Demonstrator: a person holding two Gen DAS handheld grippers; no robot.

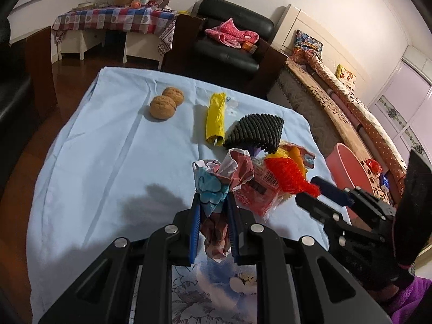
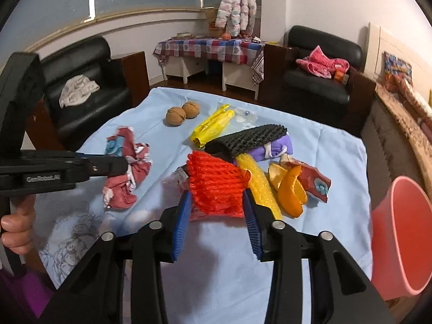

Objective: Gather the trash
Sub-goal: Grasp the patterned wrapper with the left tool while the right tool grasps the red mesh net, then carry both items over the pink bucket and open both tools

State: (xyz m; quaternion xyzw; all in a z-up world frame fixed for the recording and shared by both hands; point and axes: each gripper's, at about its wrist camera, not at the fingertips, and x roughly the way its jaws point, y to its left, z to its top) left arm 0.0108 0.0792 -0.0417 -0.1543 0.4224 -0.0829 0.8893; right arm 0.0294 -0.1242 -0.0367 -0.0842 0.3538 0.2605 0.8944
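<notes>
My left gripper (image 1: 213, 202) is shut on a crumpled red, white and blue wrapper (image 1: 224, 178), also seen in the right wrist view (image 2: 127, 170). My right gripper (image 2: 217, 202) is open, its jaws on either side of a red foam net (image 2: 213, 186) on the blue cloth. The net also shows in the left wrist view (image 1: 289, 175). Beside it lie a yellow foam net (image 2: 260, 181), orange peels (image 2: 291, 189), a red wrapper piece (image 2: 316, 182), a black foam net (image 2: 248, 140), a purple wrapper (image 2: 275, 148) and a yellow bag (image 2: 213, 127). A pink bin (image 2: 402, 232) stands at the right.
Two walnuts (image 2: 182, 113) lie at the far side of the blue-covered table (image 2: 324, 243). Black armchairs (image 2: 318, 81) stand behind the table, one with pink clothes. A checkered side table (image 2: 210, 47) is at the back. A bed (image 1: 337, 102) runs along the right.
</notes>
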